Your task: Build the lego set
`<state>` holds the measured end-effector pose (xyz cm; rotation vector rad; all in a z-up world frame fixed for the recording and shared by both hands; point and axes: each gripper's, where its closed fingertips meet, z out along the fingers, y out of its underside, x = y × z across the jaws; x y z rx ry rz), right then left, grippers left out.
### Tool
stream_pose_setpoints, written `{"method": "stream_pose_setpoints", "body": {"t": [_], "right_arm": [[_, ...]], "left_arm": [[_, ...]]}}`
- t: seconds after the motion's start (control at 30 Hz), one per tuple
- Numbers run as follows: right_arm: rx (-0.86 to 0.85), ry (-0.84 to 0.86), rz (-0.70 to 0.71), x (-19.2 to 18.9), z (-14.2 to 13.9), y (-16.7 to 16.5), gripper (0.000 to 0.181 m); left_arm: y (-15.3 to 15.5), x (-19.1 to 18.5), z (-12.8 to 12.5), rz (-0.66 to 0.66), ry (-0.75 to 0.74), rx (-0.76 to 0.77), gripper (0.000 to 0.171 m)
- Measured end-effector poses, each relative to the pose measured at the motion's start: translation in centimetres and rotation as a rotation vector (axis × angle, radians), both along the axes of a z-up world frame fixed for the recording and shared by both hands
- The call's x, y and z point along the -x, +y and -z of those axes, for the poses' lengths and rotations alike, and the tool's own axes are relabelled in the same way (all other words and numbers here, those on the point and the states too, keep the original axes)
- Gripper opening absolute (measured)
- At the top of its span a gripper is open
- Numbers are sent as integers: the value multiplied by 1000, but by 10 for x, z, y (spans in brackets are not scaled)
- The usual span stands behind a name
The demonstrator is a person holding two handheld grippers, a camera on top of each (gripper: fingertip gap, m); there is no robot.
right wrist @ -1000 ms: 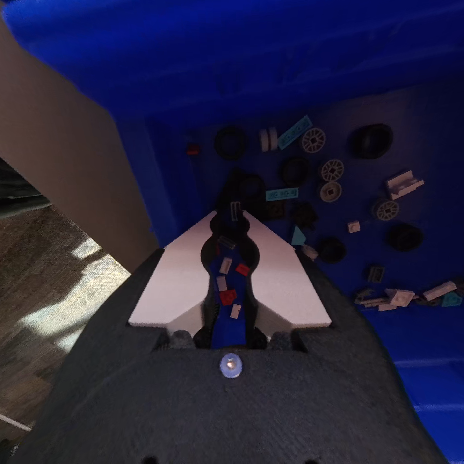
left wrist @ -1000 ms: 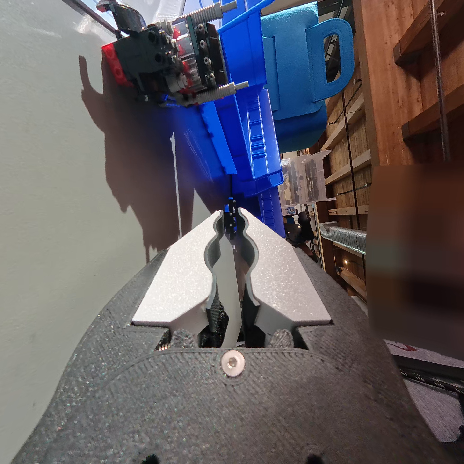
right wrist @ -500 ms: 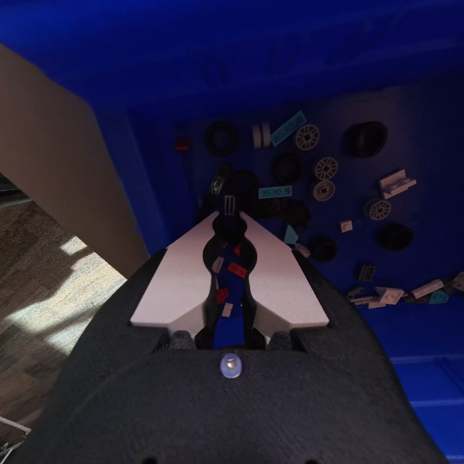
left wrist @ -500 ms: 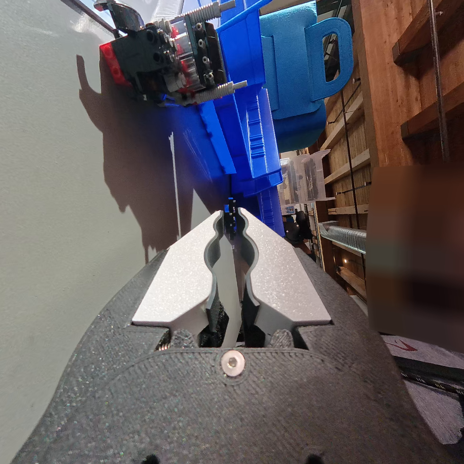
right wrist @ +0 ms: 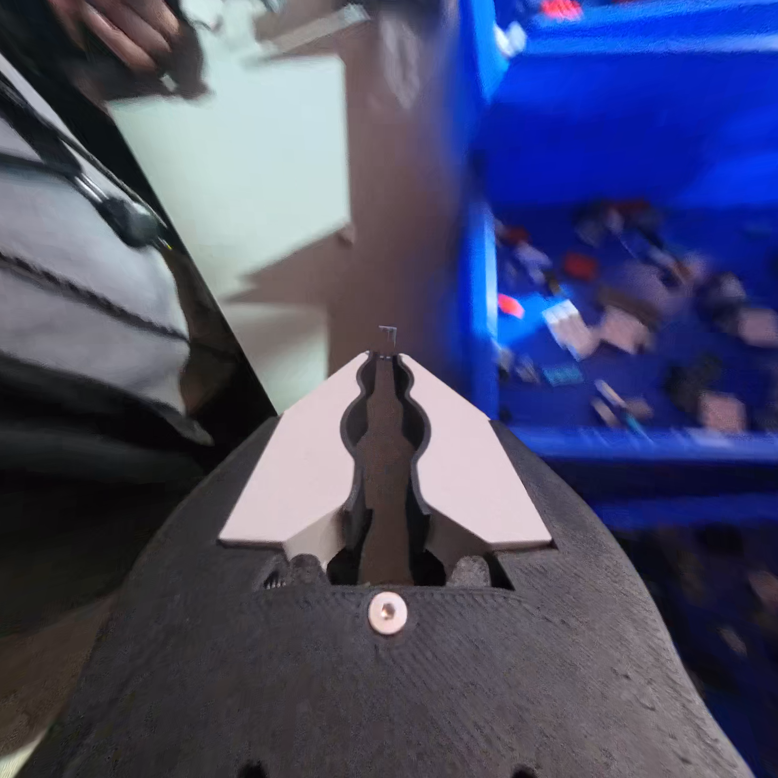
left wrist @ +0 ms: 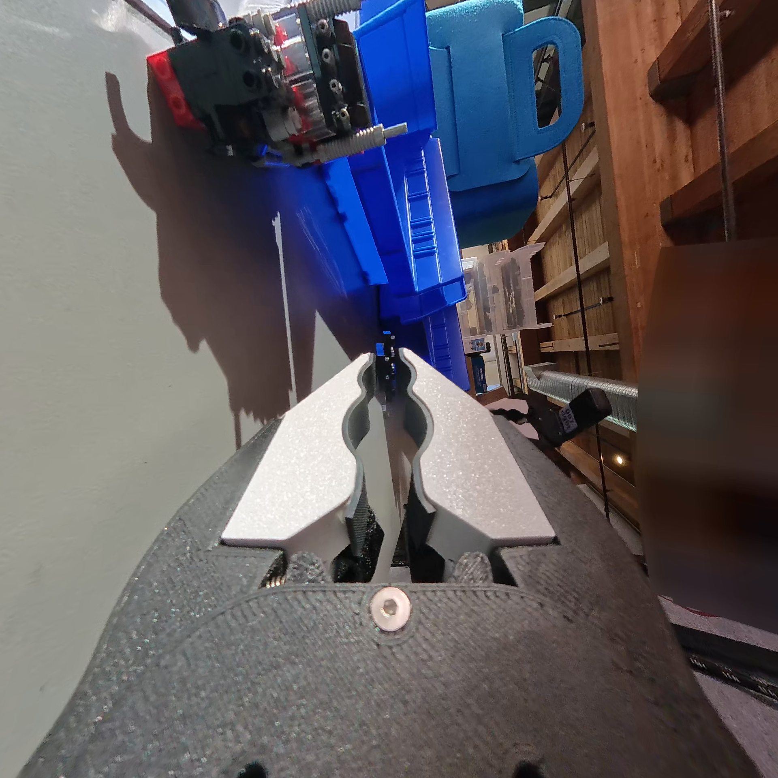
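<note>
In the left wrist view my left gripper [left wrist: 388, 358] is shut on a thin black studded lego piece [left wrist: 390, 358] that sticks out past the fingertips. The partly built lego model [left wrist: 261, 84], black with red parts and grey springs, rests on the grey table [left wrist: 75, 337] beside the blue bins. In the right wrist view, which is blurred by motion, my right gripper [right wrist: 384, 355] is shut on a small dark lego piece [right wrist: 388, 339] and holds it in the air, left of the blue parts bin [right wrist: 484, 294].
Stacked blue bins [left wrist: 404, 189] and a blue foam block with a handle [left wrist: 484, 105] stand behind the model. Wooden shelving [left wrist: 673, 168] lies beyond. The parts bin holds several loose pieces [right wrist: 610, 320]. A person's hand [right wrist: 113, 33] and dark clothing show at the left. One gripper's finger ends stand about 35 centimeters off the other's.
My right gripper closed on a small dark piece inside the blue bin, lifted it out and swung left. My left gripper kept its black piece and barely moved.
</note>
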<state>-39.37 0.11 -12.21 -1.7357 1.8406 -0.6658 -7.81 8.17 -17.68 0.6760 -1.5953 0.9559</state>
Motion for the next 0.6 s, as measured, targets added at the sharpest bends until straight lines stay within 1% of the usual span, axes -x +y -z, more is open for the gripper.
{"method": "stream_pose_setpoints", "body": {"t": [0.07, 0.13, 0.2, 0.27, 0.33, 0.4, 0.5, 0.6], "right_arm": [[-40, -73, -35, -51, 15, 25, 10], [-69, -113, -54, -98, 36, 42, 10], [-89, -110, -50, -135, 57, 53, 10], [-81, -93, -36, -160, 75, 58, 10], [-47, -52, -22, -174, 91, 59, 10], [-17, -39, -15, -180, 96, 58, 15], [-7, -52, 7, -175, 92, 54, 23], [-16, -73, 18, -149, 76, 47, 25]], "left_arm": [[0, 1, -1, 9, 4, 7, 9], [1, 3, -3, 18, 6, 16, 9], [2, 4, -4, 26, 4, 25, 9], [2, 5, -5, 32, 3, 33, 9], [3, 5, -7, 31, 6, 42, 9], [3, 4, -8, 30, 12, 47, 9], [4, 5, -8, 39, 22, 51, 9], [4, 6, -8, 50, 27, 50, 9]]}}
